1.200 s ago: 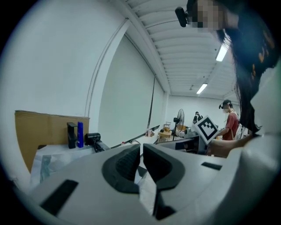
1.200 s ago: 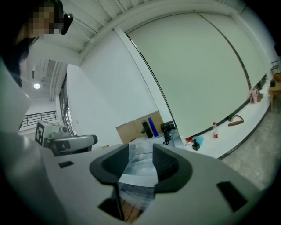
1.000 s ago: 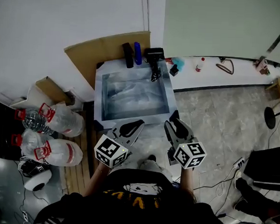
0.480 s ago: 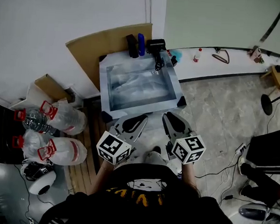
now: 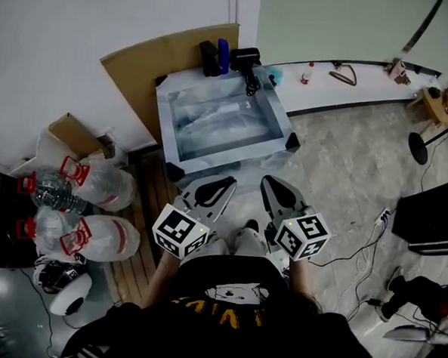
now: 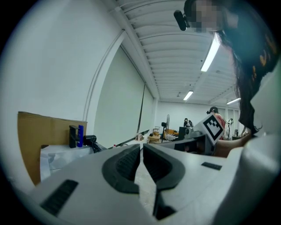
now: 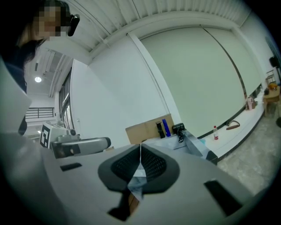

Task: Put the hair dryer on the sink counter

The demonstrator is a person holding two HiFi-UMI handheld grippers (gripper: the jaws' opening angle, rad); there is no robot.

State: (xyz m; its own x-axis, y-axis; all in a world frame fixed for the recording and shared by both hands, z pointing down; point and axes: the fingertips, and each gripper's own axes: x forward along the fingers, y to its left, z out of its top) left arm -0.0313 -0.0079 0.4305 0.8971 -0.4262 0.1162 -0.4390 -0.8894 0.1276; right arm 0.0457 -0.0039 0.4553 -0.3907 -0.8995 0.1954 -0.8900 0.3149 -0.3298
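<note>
The black hair dryer (image 5: pixel 248 60) lies on the back edge of the grey sink counter (image 5: pixel 225 158), its cord hanging into the basin. It also shows small and far off as the hair dryer (image 6: pixel 90 140) in the left gripper view and the hair dryer (image 7: pixel 178 128) in the right gripper view. My left gripper (image 5: pixel 225 185) and right gripper (image 5: pixel 269 183) hover side by side in front of the counter, well short of the dryer. Both are shut with nothing between the pads, as seen at the left gripper (image 6: pixel 142 147) and the right gripper (image 7: pixel 140 147).
A black bottle (image 5: pixel 209 58) and a blue bottle (image 5: pixel 224 55) stand left of the dryer, against a cardboard sheet (image 5: pixel 148 64). Two large water jugs (image 5: pixel 94 193) lie on the floor at left. A white ledge (image 5: pixel 351 84) runs along the right wall; cables (image 5: pixel 356 247) trail on the floor.
The right gripper's jaws have come together. The head view has shifted, so the sink now sits a little higher and farther left. Both grippers stay in front of the counter.
</note>
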